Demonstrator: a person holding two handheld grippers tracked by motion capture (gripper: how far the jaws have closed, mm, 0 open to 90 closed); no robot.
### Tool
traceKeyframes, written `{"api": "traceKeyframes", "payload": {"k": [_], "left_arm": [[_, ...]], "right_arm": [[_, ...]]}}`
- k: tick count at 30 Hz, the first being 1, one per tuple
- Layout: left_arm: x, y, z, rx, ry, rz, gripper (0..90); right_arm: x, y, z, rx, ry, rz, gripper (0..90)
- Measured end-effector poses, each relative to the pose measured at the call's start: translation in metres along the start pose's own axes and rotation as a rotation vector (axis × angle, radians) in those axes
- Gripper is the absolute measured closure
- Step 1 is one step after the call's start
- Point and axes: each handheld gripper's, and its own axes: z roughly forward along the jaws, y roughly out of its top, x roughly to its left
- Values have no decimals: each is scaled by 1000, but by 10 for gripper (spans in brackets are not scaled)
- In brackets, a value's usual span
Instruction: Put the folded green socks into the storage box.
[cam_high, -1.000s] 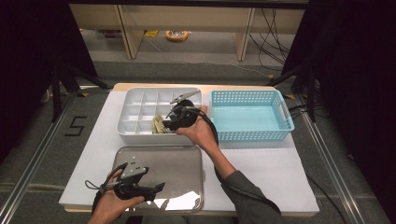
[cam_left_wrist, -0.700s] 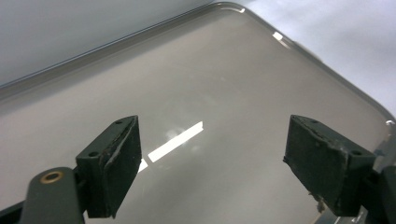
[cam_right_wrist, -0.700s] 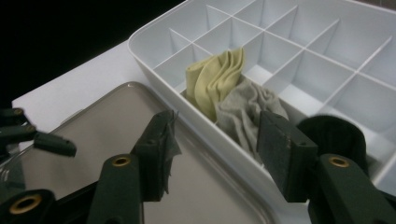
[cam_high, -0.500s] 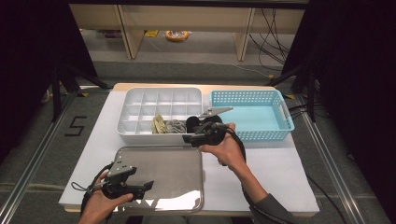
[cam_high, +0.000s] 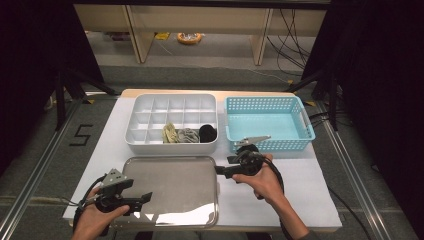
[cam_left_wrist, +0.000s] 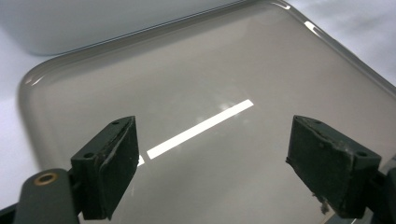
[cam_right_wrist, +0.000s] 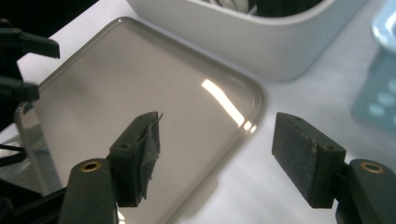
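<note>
Both tongs, left (cam_high: 145, 197) and right (cam_high: 218, 170), gape wide and empty over the metal tray (cam_high: 170, 192) lying between them, so an uneven pinch could tip its slick rim free.

You can read one mark: a black numeral "5" (cam_high: 81, 135) taped on the grey floor, left of the tabletop (cam_high: 310, 195). Nothing else around you carries readable text, labels or brands.
</note>
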Motion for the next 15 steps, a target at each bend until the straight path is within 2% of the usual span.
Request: {"api": "traceKeyframes", "payload": {"k": [3,4,6,7,8,9,10,11,12,14,15], "left_arm": [[7,-2,-5,13,16,-14,161],[9,-3,-7,17,30,-24,161],[14,-4,-11,35,36,-37,167],[16,-6,-12,15,43,-52,168],[19,-7,-14,37,44,-46,170],[22,-9,-14,34,57,-52,173],[25,-9,-15,49,57,-52,177],[27,-10,-15,57,70,-55,177],[30,-12,-16,64,87,-60,180],[35,-13,-18,74,96,-61,189],[38,-13,-19,85,97,-66,193]], "right_arm": [[-4,-11,-7,-12,-2,22,329],[-4,-15,-8,-15,4,49,329],[-6,-21,-11,-24,2,47,329],[-7,-24,-12,-25,-5,43,329],[-8,-28,-13,-32,5,52,329],[-9,-30,-13,-37,-1,59,329],[-7,-33,-14,-26,17,103,329],[-8,-35,-14,-31,18,104,329],[-10,-37,-14,-29,0,78,330],[-10,-41,-14,-27,2,92,330],[-10,-43,-13,-32,6,84,331]]}}
